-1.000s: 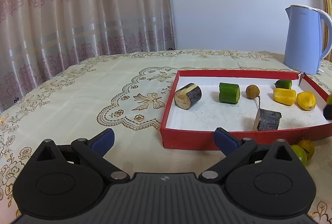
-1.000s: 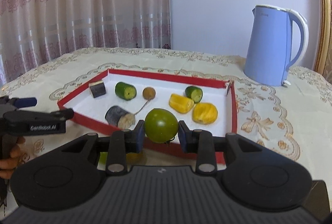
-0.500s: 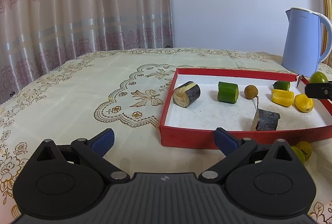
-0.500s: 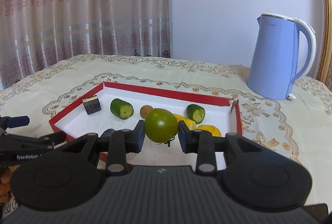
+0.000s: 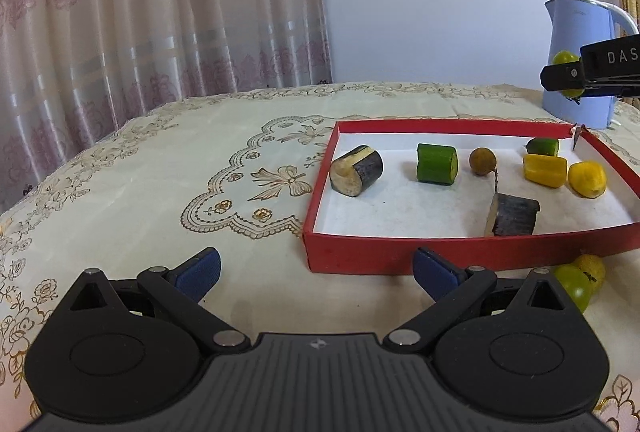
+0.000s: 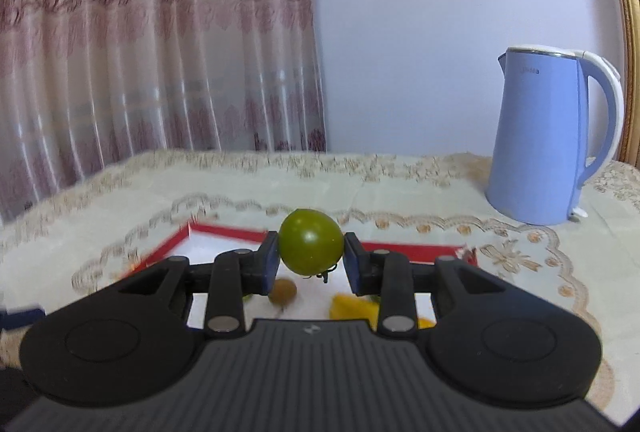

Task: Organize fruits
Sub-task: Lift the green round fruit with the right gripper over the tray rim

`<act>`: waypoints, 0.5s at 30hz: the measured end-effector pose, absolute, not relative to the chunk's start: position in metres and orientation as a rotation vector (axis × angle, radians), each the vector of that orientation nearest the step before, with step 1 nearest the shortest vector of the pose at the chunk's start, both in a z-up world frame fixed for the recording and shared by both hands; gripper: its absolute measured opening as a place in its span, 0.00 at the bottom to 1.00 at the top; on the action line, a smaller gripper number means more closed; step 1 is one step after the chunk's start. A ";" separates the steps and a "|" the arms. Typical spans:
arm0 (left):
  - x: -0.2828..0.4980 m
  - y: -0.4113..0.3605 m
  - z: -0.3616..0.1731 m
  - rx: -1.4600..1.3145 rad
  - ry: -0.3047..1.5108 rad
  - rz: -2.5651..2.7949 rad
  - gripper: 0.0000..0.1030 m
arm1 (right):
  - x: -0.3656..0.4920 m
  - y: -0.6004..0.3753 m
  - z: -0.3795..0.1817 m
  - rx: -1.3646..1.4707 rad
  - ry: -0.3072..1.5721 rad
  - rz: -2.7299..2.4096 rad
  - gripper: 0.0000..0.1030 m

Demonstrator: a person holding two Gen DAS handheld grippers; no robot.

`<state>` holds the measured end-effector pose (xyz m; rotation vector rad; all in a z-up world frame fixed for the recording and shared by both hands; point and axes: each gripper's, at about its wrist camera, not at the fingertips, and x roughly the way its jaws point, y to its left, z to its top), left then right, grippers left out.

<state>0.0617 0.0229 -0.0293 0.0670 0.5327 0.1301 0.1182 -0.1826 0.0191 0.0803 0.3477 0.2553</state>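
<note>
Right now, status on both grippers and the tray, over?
Right gripper shut on green tomato, above red tray. Left gripper open, empty, near tray corner. Two fruits outside the front wall. Nothing blocking.

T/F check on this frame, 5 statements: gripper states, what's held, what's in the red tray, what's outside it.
1. The right gripper is shut on the green tomato. True.
2. The left gripper holds a cucumber piece. False: its fingers are spread wide with nothing between them.
3. The red tray holds two yellow pieces. True.
4. All fruit is already in the tray. False: a green fruit and a yellowish one lie on the tablecloth outside its near wall.
5. The blue kettle stands inside the tray. False: it stands on the tablecloth beyond the tray's far corner.
</note>
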 end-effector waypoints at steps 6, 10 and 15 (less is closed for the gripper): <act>0.061 0.024 -0.029 0.061 0.529 0.122 1.00 | 0.123 -0.189 0.001 0.091 0.367 0.269 0.31; 0.062 0.024 -0.029 0.060 0.536 0.124 1.00 | 0.129 -0.191 -0.005 0.097 0.390 0.244 0.31; 0.062 0.024 -0.030 0.064 0.541 0.126 1.00 | 0.137 -0.185 -0.013 0.075 0.420 0.235 0.31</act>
